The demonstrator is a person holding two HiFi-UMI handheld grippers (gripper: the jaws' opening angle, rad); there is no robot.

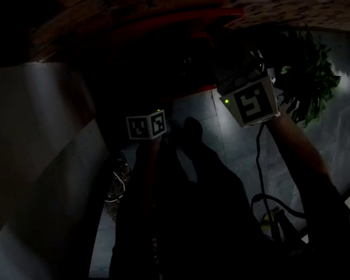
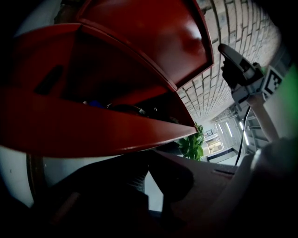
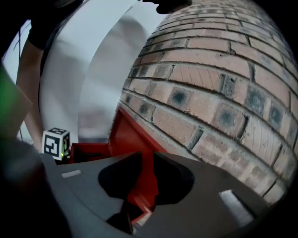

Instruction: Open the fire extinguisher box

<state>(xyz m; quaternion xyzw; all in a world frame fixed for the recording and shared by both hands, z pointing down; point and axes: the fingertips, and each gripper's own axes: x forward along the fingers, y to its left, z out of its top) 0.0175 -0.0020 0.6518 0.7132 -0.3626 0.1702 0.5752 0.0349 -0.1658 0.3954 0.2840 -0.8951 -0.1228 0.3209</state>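
The red fire extinguisher box (image 2: 84, 135) hangs on a brick wall (image 3: 223, 93), and its lid (image 2: 153, 32) stands raised above the dark opening. My right gripper (image 3: 142, 172) is shut on the lid's edge (image 3: 135, 139), which fills the gap between its jaws; the left gripper view shows this gripper (image 2: 233, 58) beside the lid, near the wall. Just under the box's front edge is my left gripper (image 2: 150, 155), tips together with nothing between them. The head view is very dark and shows only the marker cubes of the left gripper (image 1: 146, 125) and the right gripper (image 1: 255, 101) below the box (image 1: 169, 24).
A green potted plant (image 1: 308, 84) stands to the right of the box. A black cable (image 1: 260, 175) hangs from the right gripper along the person's arm. A pale wall panel (image 3: 93, 69) runs to the left of the box.
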